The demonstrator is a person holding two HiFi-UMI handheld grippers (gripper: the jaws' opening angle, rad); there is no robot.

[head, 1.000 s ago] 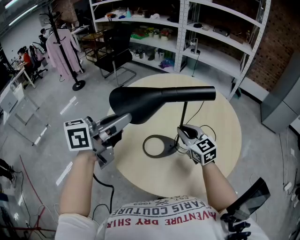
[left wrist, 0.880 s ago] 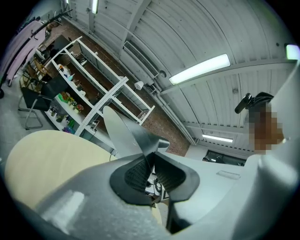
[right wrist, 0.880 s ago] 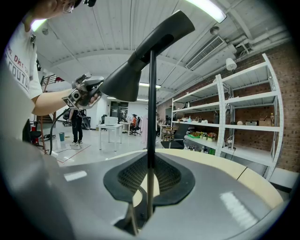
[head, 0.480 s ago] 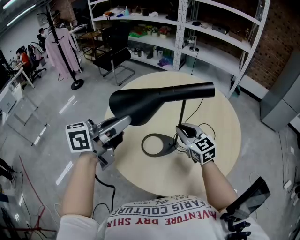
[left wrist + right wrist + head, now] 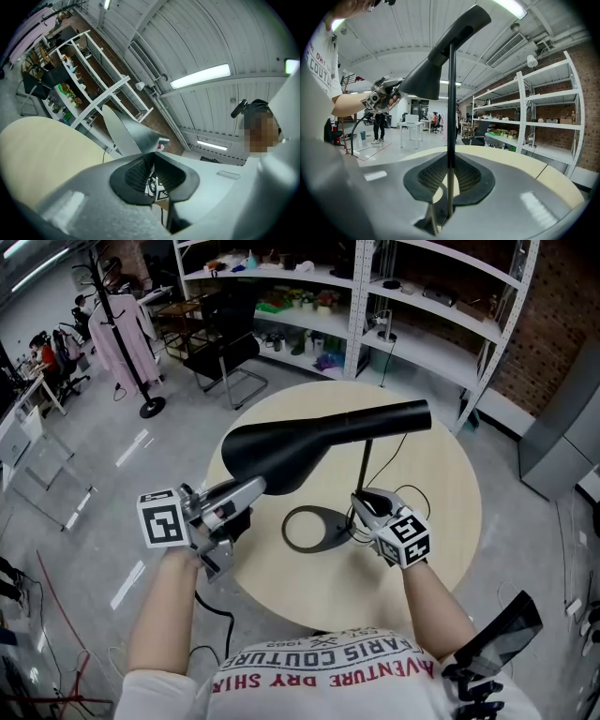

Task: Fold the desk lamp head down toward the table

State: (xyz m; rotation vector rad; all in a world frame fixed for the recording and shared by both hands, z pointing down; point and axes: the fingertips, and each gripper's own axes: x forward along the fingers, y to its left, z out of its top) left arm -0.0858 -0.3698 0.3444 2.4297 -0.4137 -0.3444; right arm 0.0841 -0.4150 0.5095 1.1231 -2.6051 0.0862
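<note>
Clamping stem (image 5: 366, 465) with right gripper (image 5: 362, 508) to steady it; pinching rim of head (image 5: 281, 451) with left gripper (image 5: 257, 487) to pull down.

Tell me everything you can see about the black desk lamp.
The desk lamp is matte black: a cone-shaped head, wide end tilted lower, on a thin upright stem above a ring base on the round table. The left gripper is shut on the head's rim; the right gripper is shut on the stem.

Lamp head (image 5: 281, 451) overhangs table (image 5: 441, 521); right half open; stem (image 5: 366, 465) blocks centre.
</note>
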